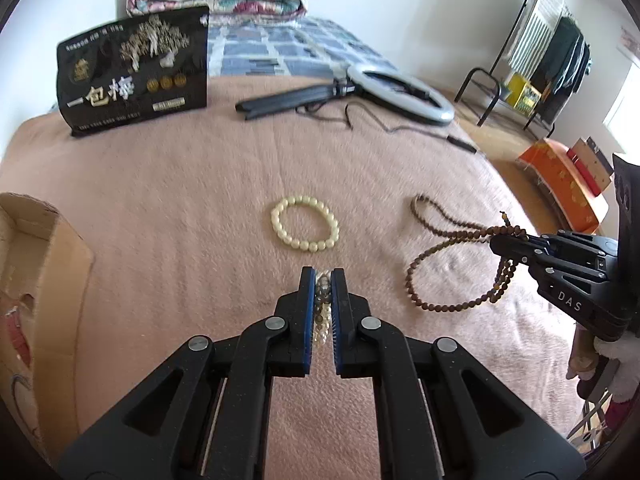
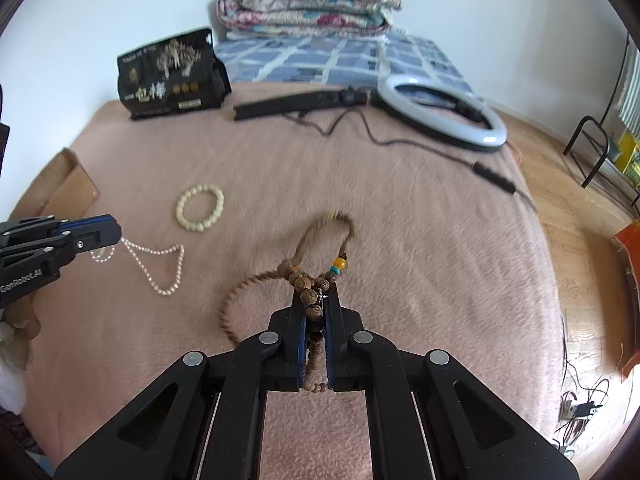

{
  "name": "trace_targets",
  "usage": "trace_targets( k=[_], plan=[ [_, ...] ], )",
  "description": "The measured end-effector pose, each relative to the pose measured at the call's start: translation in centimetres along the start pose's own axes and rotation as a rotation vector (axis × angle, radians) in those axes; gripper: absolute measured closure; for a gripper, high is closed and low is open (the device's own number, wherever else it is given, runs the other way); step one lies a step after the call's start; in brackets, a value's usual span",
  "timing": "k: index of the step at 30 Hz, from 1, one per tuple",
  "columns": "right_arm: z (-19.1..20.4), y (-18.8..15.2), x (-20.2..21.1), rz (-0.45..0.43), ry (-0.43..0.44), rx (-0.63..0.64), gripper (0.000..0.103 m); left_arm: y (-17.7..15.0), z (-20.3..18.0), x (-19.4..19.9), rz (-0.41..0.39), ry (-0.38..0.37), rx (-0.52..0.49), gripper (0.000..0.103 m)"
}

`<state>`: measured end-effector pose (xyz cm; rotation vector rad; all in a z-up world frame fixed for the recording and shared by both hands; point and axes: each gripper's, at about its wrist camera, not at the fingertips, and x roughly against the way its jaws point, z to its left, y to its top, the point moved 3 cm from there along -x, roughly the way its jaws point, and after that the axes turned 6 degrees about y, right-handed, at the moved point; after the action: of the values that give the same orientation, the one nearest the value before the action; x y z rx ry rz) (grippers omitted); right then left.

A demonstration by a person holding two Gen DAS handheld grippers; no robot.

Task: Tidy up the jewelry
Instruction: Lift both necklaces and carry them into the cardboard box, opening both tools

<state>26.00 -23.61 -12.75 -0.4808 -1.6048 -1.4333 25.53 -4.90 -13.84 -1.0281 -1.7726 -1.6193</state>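
Observation:
My left gripper (image 1: 322, 274) is shut on a pearl necklace (image 1: 322, 308); in the right wrist view that necklace (image 2: 160, 268) hangs from the left gripper (image 2: 114, 236) down onto the pink blanket. My right gripper (image 2: 316, 288) is shut on a brown wooden bead necklace (image 2: 280, 272), whose long loop trails on the blanket; in the left wrist view the right gripper (image 1: 500, 240) holds it (image 1: 440, 248) at the right. A cream bead bracelet (image 1: 305, 224) (image 2: 200, 208) lies loose on the blanket ahead of the left gripper.
An open cardboard box (image 1: 36, 264) (image 2: 68, 184) sits at the left edge of the bed. A black printed bag (image 1: 132, 72), a ring light with folded stand and cable (image 2: 440, 112), and a folded quilt (image 2: 308, 0) lie at the back. Wooden floor lies right of the bed.

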Motion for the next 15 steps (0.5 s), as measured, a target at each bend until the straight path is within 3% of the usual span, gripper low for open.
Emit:
trace_targets(
  k=[15],
  plan=[
    [4.0,2.6,7.3,-0.189,0.016,0.033,0.097,1.8,1.9,9.1,-0.166,-0.042,0.036,0.098]
  ],
)
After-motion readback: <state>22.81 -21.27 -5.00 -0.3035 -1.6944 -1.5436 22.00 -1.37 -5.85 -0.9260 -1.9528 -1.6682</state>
